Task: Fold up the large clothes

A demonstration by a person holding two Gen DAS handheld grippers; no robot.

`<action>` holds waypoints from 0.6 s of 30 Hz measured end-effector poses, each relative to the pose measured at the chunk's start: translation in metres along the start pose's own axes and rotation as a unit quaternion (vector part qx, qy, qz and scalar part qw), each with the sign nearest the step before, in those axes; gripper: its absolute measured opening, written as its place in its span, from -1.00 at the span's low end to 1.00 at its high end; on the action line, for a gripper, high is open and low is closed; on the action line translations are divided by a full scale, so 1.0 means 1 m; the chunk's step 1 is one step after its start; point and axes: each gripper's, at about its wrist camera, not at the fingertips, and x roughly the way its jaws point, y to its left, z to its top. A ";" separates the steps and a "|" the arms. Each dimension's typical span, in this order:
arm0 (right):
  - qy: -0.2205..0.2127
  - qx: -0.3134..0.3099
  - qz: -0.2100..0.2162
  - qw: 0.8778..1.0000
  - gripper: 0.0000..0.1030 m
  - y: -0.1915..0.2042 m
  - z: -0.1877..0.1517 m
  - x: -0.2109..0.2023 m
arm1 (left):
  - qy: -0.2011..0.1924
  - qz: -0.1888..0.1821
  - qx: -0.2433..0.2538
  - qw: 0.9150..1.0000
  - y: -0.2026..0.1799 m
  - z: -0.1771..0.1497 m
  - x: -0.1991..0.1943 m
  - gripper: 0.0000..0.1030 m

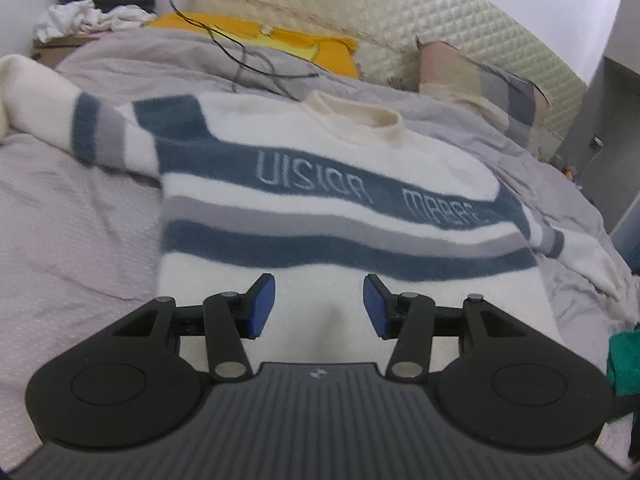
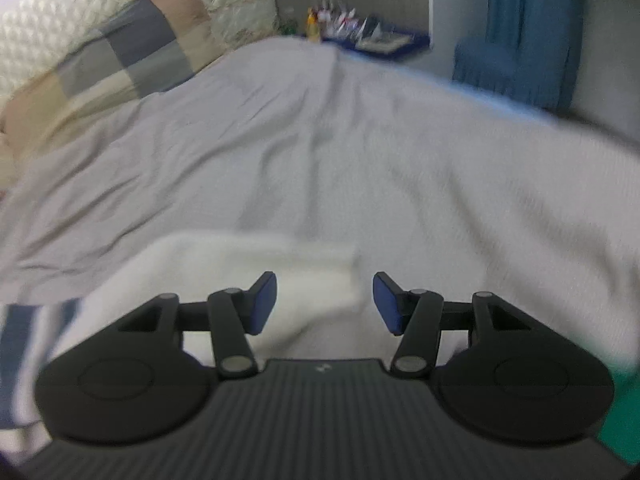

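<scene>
From the left wrist I see my left hand-held gripper [image 1: 319,306] parted and empty over the hem of the sweater [image 1: 320,184], spread flat on the bed [image 1: 72,216] for folding; from the right wrist, my right hand-held gripper [image 2: 325,303] gapes empty above its white sleeve [image 2: 256,268], apparently ready to pinch it.

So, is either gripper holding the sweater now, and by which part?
Nothing is held. The left gripper and right gripper both stand open above the sweater, jaws apart, touching no fabric.
</scene>
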 end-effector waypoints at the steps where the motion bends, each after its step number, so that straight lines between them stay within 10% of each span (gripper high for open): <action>1: 0.008 0.005 0.014 1.000 0.08 0.004 -0.008 -0.005 | -0.004 0.006 -0.006 1.000 0.003 0.002 -0.003 0.07; 18: 0.051 -0.050 0.175 0.982 0.08 0.167 -0.196 -0.170 | 0.008 -0.007 -0.100 0.995 0.051 -0.010 -0.071 0.08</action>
